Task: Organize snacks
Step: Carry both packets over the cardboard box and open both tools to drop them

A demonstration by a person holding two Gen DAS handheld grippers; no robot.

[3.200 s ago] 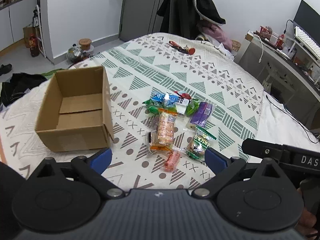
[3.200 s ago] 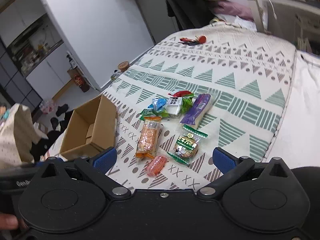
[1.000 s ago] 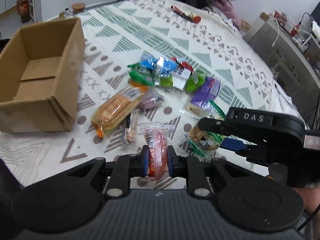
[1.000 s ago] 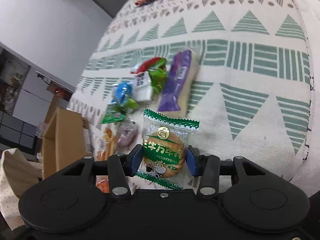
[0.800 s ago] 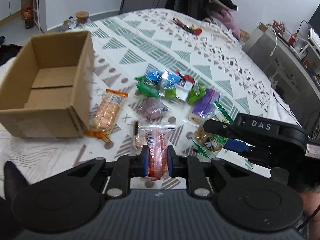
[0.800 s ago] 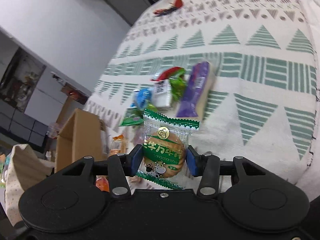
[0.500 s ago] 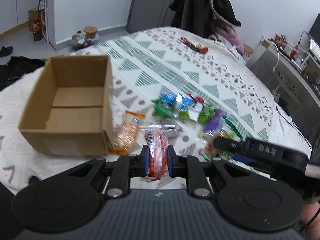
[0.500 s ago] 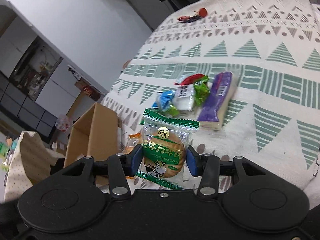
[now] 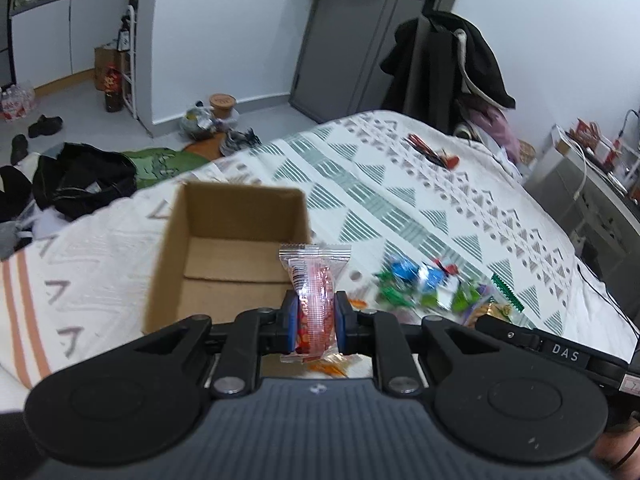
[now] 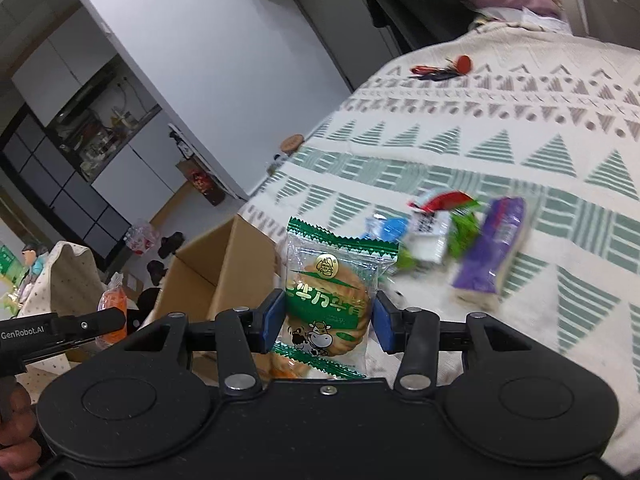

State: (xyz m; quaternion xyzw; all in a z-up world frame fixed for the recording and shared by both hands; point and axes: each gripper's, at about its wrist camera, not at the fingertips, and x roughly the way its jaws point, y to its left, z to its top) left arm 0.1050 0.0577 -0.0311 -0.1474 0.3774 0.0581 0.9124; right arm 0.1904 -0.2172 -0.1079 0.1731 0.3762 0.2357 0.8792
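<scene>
Left gripper (image 9: 316,318): jaws closed on the red snack (image 9: 316,300), which stands upright between the blue pads. The box (image 9: 228,256) lies at 11 o'clock from this gripper, open side up, resting on the bed (image 9: 420,208).

Right gripper (image 10: 326,320): jaws closed on the biscuit pack (image 10: 332,296), green-edged wrapper upright, pads touching both sides. The box (image 10: 224,276) sits at 10 o'clock from this gripper.

Loose snacks (image 10: 436,236) remain on the bed (image 10: 520,148) at 1 o'clock of the right gripper; the purple pack (image 10: 488,256) lies at the 3 o'clock end of that group. In the left view the same group (image 9: 424,284) sits at 2 o'clock, blurred
</scene>
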